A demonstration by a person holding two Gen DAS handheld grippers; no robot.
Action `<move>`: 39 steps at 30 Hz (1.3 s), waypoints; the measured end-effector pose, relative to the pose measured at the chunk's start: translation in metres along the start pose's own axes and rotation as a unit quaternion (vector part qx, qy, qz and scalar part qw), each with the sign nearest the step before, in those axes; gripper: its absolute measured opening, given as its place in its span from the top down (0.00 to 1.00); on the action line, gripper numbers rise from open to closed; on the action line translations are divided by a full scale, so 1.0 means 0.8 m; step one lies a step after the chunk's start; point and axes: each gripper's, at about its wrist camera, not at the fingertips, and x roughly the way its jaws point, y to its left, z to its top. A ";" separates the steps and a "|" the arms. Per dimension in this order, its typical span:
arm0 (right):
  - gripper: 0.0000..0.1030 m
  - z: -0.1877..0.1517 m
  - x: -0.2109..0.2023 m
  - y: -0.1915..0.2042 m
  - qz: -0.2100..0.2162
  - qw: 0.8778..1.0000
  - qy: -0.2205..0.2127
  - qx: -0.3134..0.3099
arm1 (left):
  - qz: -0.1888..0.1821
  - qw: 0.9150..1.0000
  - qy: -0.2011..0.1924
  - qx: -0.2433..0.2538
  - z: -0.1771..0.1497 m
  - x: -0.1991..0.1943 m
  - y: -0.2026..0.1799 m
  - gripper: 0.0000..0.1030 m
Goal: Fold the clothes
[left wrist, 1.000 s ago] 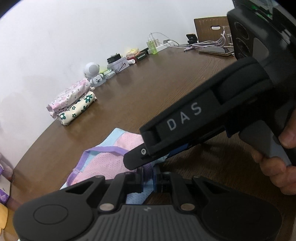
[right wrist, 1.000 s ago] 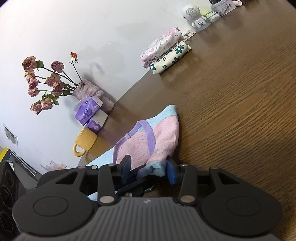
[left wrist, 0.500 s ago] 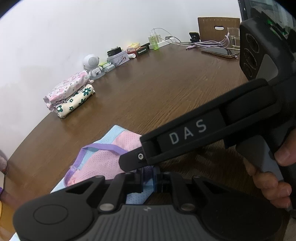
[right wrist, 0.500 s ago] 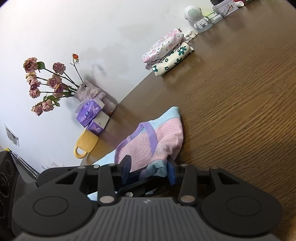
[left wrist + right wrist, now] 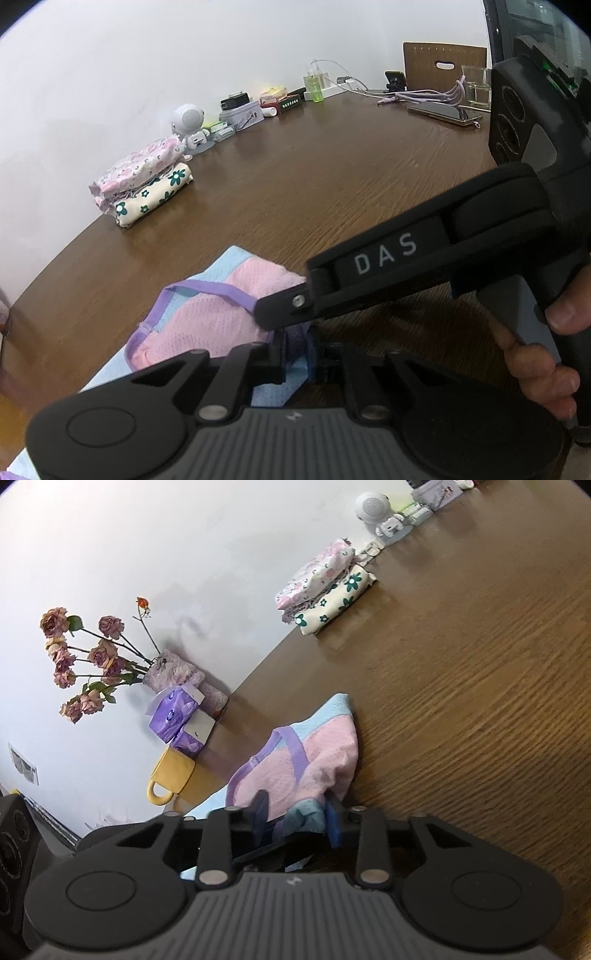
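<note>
A pink and light-blue mesh garment [image 5: 207, 321] with purple trim lies bunched on the brown table [image 5: 332, 166]. My left gripper [image 5: 296, 345] pinches its purple strap at the near edge, and its jaws are opening slightly. My right gripper [image 5: 275, 314] reaches in from the right, held by a person's hand [image 5: 546, 354]. In the right wrist view the right gripper [image 5: 297, 816] has a fold of the garment [image 5: 321, 764] filling the gap between its closing jaws. A stack of folded floral clothes [image 5: 144, 188] sits by the wall.
A white toy robot [image 5: 190, 125], small boxes, a phone [image 5: 443, 110] and a glass [image 5: 476, 86] line the far edge. Dried flowers [image 5: 88, 657], purple tissue packs [image 5: 177, 716] and a yellow mug [image 5: 171, 779] stand left of the garment.
The right gripper's fingers have drawn closer together around the fabric. The left wrist view has rolled a little. The garment stays in the same spot.
</note>
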 end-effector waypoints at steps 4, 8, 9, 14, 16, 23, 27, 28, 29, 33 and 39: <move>0.87 0.000 -0.002 -0.004 -0.004 1.000 0.000 0.007 | -0.002 1.000 -0.004 0.000 -0.005 -0.010 -0.001 0.81; 0.87 -0.001 -0.002 -0.005 -0.005 1.000 -0.001 0.012 | 0.004 1.000 -0.002 0.004 -0.010 -0.013 -0.001 0.80; 0.87 -0.001 -0.002 -0.005 -0.005 1.000 0.000 0.013 | 0.005 1.000 -0.002 0.002 -0.012 -0.013 0.000 0.80; 0.84 -0.005 -0.003 -0.011 -0.005 0.999 -0.004 0.043 | 0.001 1.000 -0.009 -0.003 -0.016 -0.021 0.004 0.79; 0.84 -0.006 -0.004 -0.012 -0.007 0.999 -0.009 0.052 | -0.002 1.000 -0.013 -0.003 -0.020 -0.027 0.006 0.79; 0.95 -0.006 0.001 -0.009 -0.018 0.998 -0.016 0.051 | -0.009 0.996 -0.036 -0.075 -0.041 -0.071 0.058 0.73; 0.95 0.002 -0.005 0.023 -0.054 0.997 -0.022 -0.040 | 0.013 0.991 -0.039 -0.124 -0.049 -0.074 0.108 0.75; 0.95 0.003 -0.005 0.032 -0.063 0.996 -0.024 -0.062 | 0.015 0.991 -0.035 -0.126 -0.049 -0.069 0.116 0.79; 0.95 0.004 -0.005 0.039 -0.071 0.994 -0.022 -0.081 | 0.016 0.991 -0.032 -0.127 -0.049 -0.064 0.124 0.84; 0.95 0.004 -0.005 0.064 -0.094 0.986 -0.017 -0.135 | -0.009 0.994 -0.009 -0.108 -0.047 -0.036 0.131 0.91; 0.95 -0.003 0.000 0.110 -0.115 0.965 -0.019 -0.233 | -0.032 0.994 0.003 -0.107 -0.056 -0.015 0.129 0.93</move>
